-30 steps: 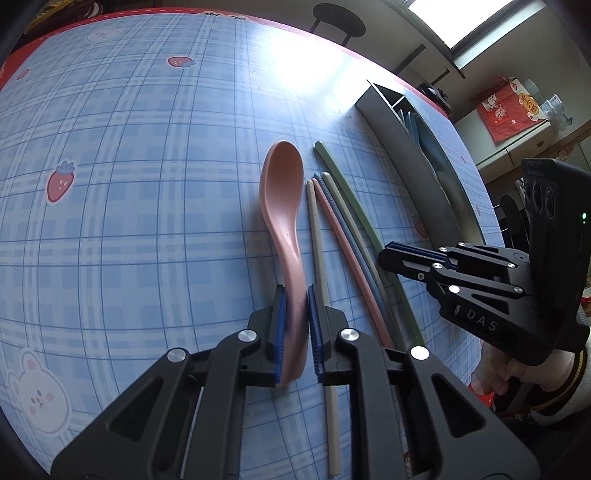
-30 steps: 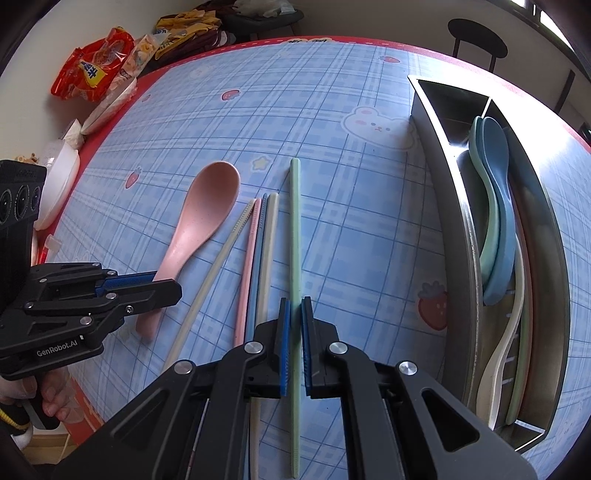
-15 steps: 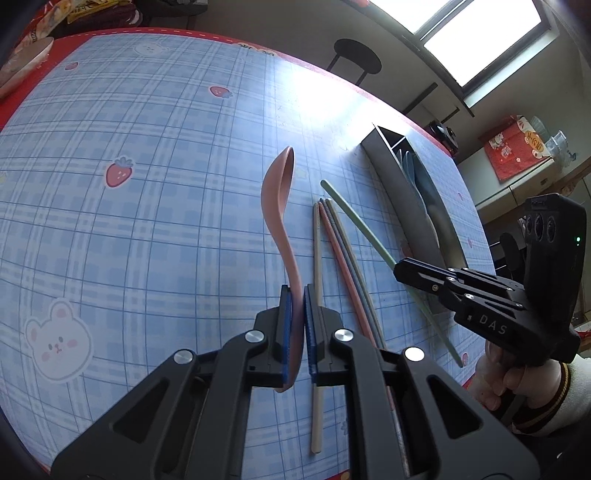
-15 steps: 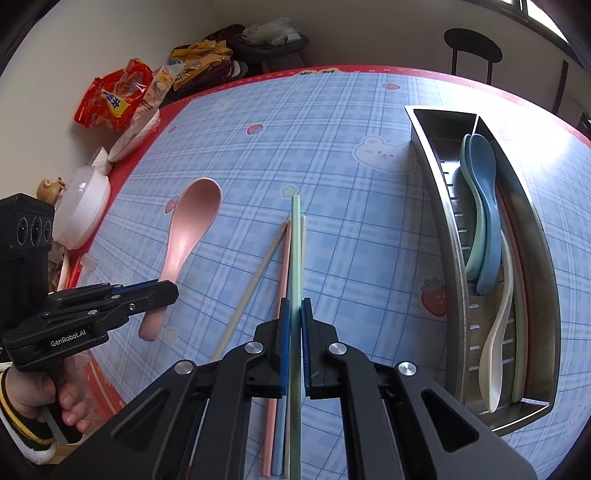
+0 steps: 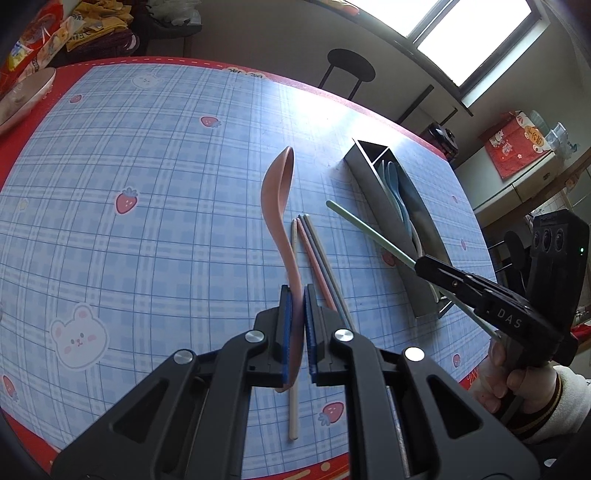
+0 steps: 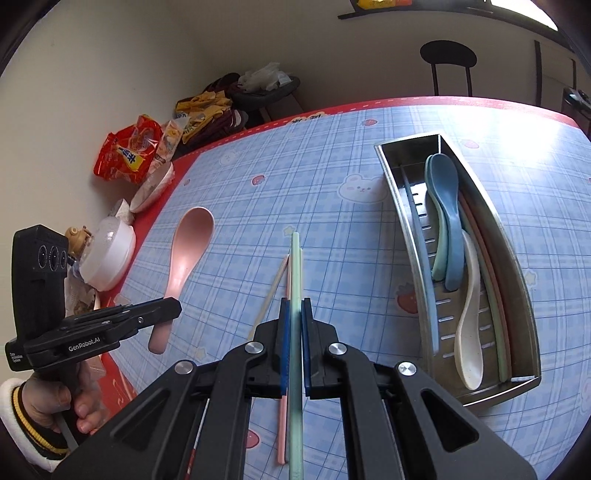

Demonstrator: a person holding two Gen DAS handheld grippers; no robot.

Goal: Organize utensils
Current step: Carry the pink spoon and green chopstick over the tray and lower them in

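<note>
On the table [image 5: 147, 229] I see three chopsticks [image 5: 314, 254] lying side by side. My left gripper [image 5: 297, 325] lifts a spoon [image 5: 277, 199] to their left; my right gripper [image 6: 293, 339] raises another chopstick [image 6: 295, 280] above them. The tray [image 6: 517, 280] sits further right, spoons [image 6: 448, 218] inside

Home dining area. A table is wearing a blue plaid cloth [image 5: 155, 206] printed with strawberries and bunnies, red border showing. Snack bags [image 6: 127, 153] and bowls [image 6: 110, 254] are sitting at the table's edge. A black stool [image 6: 448, 59] is standing by the wall; daylight is coming through a window [image 5: 469, 33]. A red hanging [image 5: 517, 142] is decorating a cabinet.
</note>
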